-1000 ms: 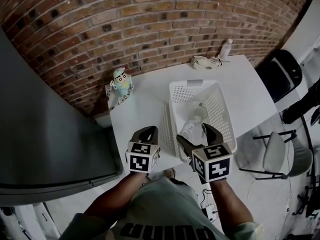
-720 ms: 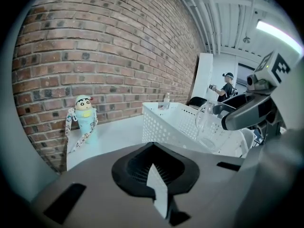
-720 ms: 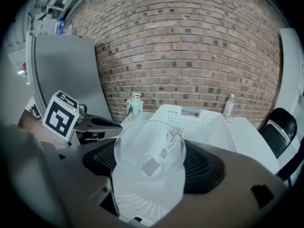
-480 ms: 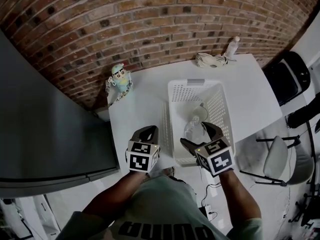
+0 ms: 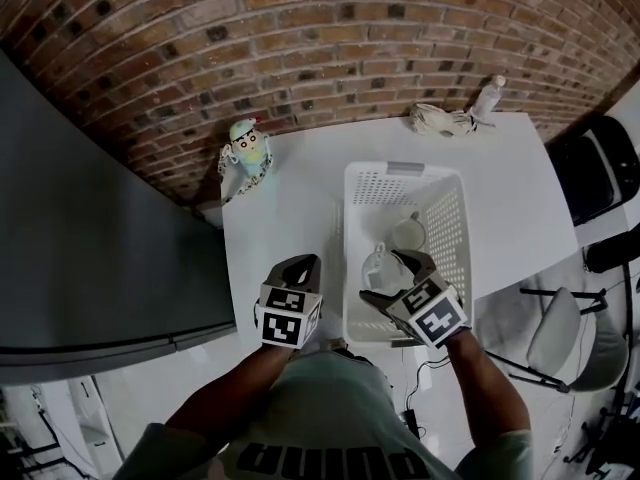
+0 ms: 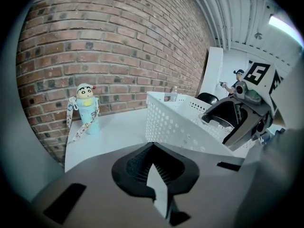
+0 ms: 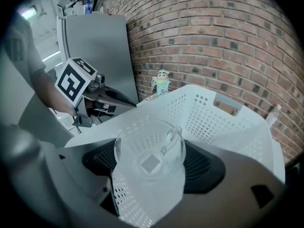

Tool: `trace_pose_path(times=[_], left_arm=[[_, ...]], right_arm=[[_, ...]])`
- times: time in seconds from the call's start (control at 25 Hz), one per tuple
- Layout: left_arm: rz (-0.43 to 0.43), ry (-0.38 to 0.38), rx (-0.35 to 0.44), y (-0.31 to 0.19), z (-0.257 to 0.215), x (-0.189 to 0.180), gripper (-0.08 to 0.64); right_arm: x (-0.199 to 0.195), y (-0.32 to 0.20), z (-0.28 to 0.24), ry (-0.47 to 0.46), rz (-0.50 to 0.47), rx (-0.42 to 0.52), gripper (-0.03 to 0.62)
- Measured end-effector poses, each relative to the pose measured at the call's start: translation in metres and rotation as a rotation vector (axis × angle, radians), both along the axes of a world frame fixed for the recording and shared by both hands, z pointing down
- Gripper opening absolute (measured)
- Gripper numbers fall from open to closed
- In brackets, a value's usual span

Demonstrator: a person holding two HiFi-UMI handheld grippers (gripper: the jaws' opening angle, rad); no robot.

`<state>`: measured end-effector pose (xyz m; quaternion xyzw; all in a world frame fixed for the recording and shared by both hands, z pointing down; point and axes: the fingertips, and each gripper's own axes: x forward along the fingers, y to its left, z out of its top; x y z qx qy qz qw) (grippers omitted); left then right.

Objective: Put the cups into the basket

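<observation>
A white perforated basket (image 5: 452,230) stands on the white table (image 5: 290,208). One cup (image 5: 408,234) lies inside it. My right gripper (image 5: 385,274) is shut on a clear glass cup (image 5: 378,266), held just over the basket's near end. In the right gripper view the glass cup (image 7: 150,148) sits between the dark pads (image 7: 202,167), with the basket (image 7: 209,115) beyond. My left gripper (image 5: 297,266) hovers over the table left of the basket, jaws together and holding nothing; its own view shows the left gripper (image 6: 154,167) beside the basket (image 6: 175,120).
A cartoon-figure bottle (image 5: 248,152) with a strap stands at the table's back left. A white cloth (image 5: 440,121) and a small bottle (image 5: 488,95) lie at the back right by the brick wall. A dark grey cabinet (image 5: 90,248) fills the left; chairs (image 5: 560,328) stand right.
My right gripper has carried the glass cup a little forward, over the basket's near wall. The left gripper has stayed in place.
</observation>
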<state>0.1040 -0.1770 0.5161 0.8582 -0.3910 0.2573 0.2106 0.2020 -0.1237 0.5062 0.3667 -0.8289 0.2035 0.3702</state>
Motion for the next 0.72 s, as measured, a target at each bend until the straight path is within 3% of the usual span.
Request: trace_pose_path(times=[0.32, 0.72], left_arm=[[-0.018, -0.006, -0.018, -0.003, 0.013, 0.000, 0.006], [-0.011, -0.019, -0.041, 0.000, 0.021, 0.002, 0.006]], right_arm=[[-0.003, 0.001, 0.040, 0.050, -0.125, -0.060, 0.396], [-0.003, 0.006, 0.078, 0.115, -0.213, -0.107, 0.396]])
